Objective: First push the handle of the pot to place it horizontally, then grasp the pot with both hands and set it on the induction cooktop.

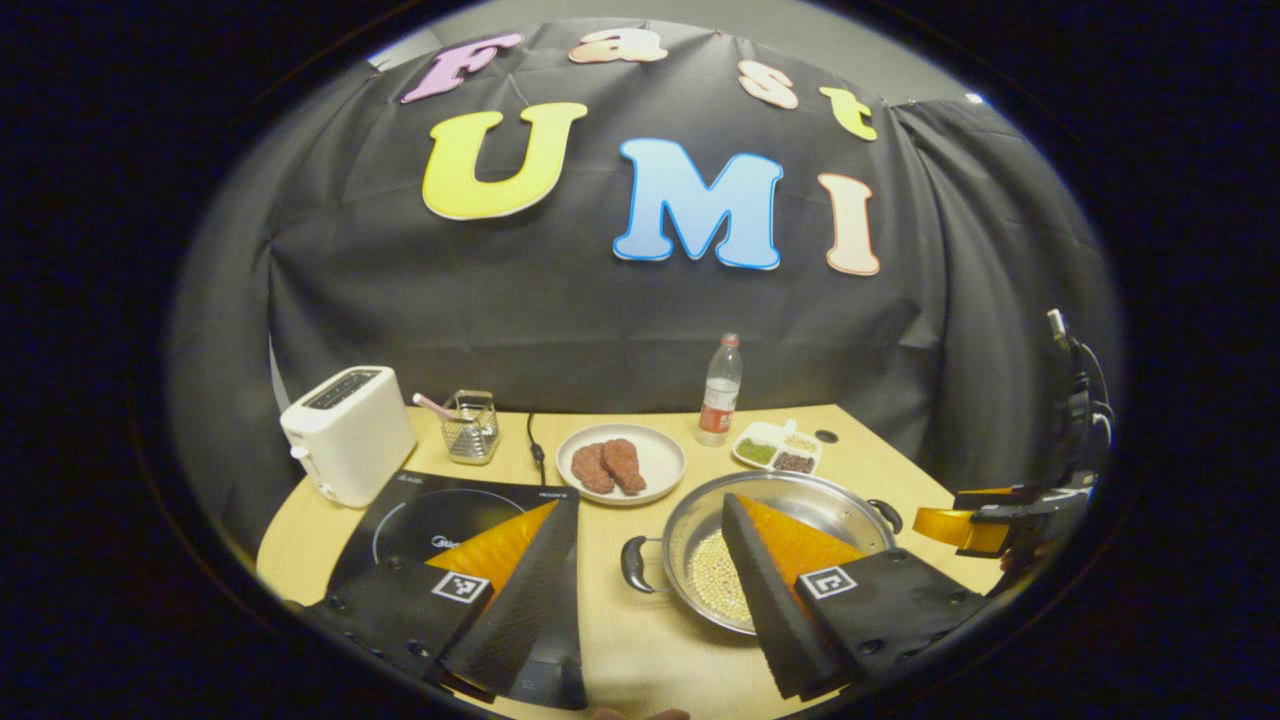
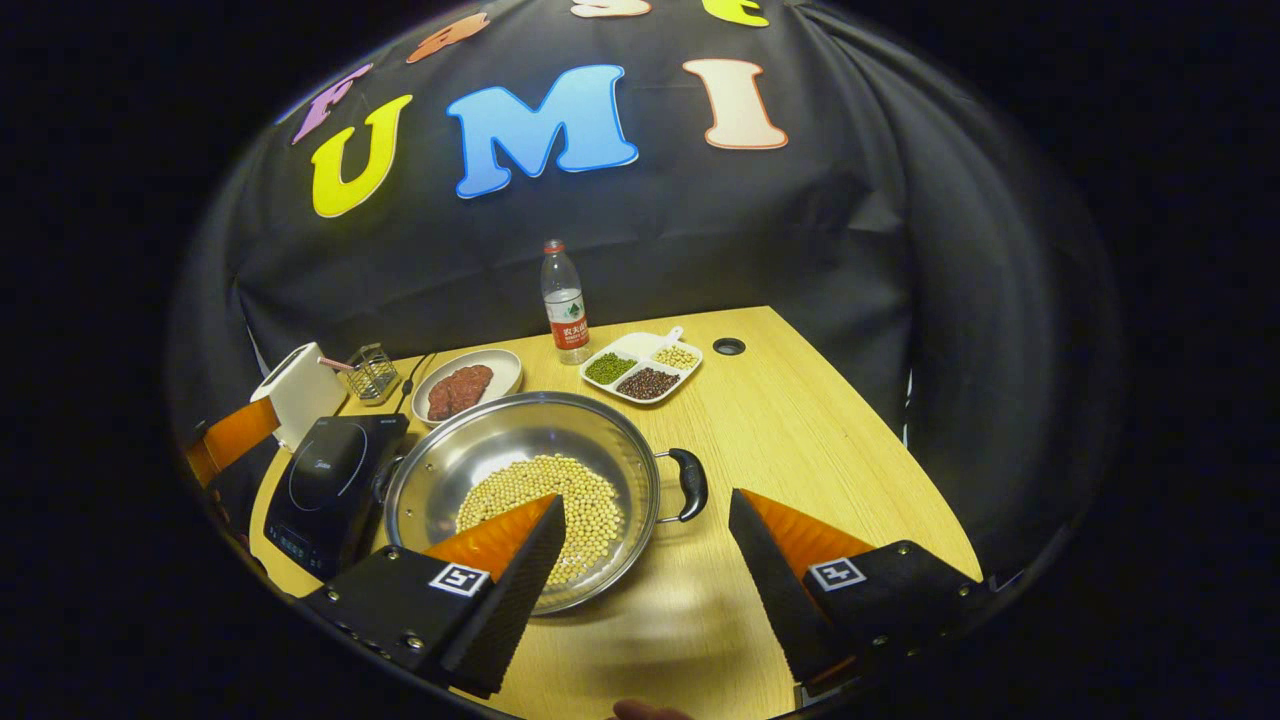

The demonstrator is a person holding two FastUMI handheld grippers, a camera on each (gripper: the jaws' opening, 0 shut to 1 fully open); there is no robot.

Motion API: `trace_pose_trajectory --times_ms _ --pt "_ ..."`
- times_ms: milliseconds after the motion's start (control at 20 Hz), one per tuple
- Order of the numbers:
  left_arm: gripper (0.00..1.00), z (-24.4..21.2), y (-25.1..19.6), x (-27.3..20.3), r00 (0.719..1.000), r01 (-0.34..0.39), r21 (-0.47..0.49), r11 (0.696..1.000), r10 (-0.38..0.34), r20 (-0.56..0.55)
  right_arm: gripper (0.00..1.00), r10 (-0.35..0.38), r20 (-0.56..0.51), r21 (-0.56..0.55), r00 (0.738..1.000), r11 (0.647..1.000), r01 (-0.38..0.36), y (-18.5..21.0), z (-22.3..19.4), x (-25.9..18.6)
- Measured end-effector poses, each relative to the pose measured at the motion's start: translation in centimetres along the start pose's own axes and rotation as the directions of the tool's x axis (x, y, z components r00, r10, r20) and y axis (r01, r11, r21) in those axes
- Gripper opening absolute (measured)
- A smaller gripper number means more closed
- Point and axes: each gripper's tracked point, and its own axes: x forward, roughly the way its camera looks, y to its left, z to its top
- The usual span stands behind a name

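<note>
Left gripper view sits low off the table's (image 1: 640, 640) near edge, facing the back wall, cooktop (image 1: 440, 520) just ahead. Right gripper view looks from higher, nearer the right corner, angled down and leftward. Both share the pot (image 2: 520, 480), plate (image 2: 465, 385) and bottle (image 2: 565, 305).

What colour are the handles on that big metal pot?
Black. The pot has a black handle on each side, clearest in the right gripper view.

left hand-held gripper (image 1: 650, 560) spread wide, right hand-held gripper (image 2: 645, 545) likewise (both empty)
</note>
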Motion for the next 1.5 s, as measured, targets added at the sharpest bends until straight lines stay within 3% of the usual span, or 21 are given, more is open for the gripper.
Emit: trace_pose_trajectory --times_ms 200,650,750,950,1050,1100,1150,1250,1350,1500 --pt "0.98 -4.7 -0.6 4.6 0.997 -0.037 -0.003 0.999 0.037 -0.067 1.00 0.018 -0.023 -0.019 1.000 1.000 -0.018 -0.5 -1.0 4.1" --pt "1.00 -9.2 0.7 10.4 0.981 -0.093 0.019 0.995 0.095 -0.168 1.00 0.005 -0.059 -0.072 0.998 0.997 -0.009 -1.7 -1.9 9.0" --pt "0.95 -10.5 0.7 11.1 0.975 -0.093 0.026 0.995 0.096 -0.201 1.00 0.010 -0.090 -0.070 0.996 0.997 -0.017 -1.5 -2.7 10.0" --pt "1.00 -11.3 0.3 11.8 0.973 -0.075 0.055 0.996 0.085 -0.215 1.00 0.006 -0.137 -0.074 0.990 0.997 -0.016 -1.7 -3.8 11.6" --pt "0.92 -11.7 0.2 12.1 0.971 -0.069 0.073 0.995 0.084 -0.222 0.94 -0.006 -0.138 -0.086 0.990 0.996 -0.006 -2.1 -3.9 12.1" --pt "0.93 -11.9 0.3 12.3 0.970 -0.071 0.080 0.994 0.087 -0.227 0.98 -0.014 -0.141 -0.089 0.990 0.996 0.001 -2.3 -3.8 12.4" --pt "0.86 -12.1 0.3 12.4 0.969 -0.069 0.081 0.994 0.086 -0.231 0.90 -0.008 -0.150 -0.084 0.989 0.996 -0.005 -2.2 -3.9 12.6" --pt "0.76 -12.3 0.4 12.6 0.967 -0.066 0.078 0.995 0.083 -0.241 0.84 0.013 -0.162 -0.075 0.987 0.997 -0.026 -1.7 -3.9 12.8" --pt "0.75 -12.5 0.5 12.9 0.968 -0.059 0.081 0.995 0.077 -0.241 0.70 0.013 -0.166 -0.081 0.986 0.996 -0.027 -1.7 -4.1 12.9" --pt "0.77 -12.5 0.5 13.1 0.967 -0.054 0.089 0.995 0.074 -0.243 0.68 0.023 -0.177 -0.045 0.984 0.999 -0.031 -1.7 -4.0 12.6"
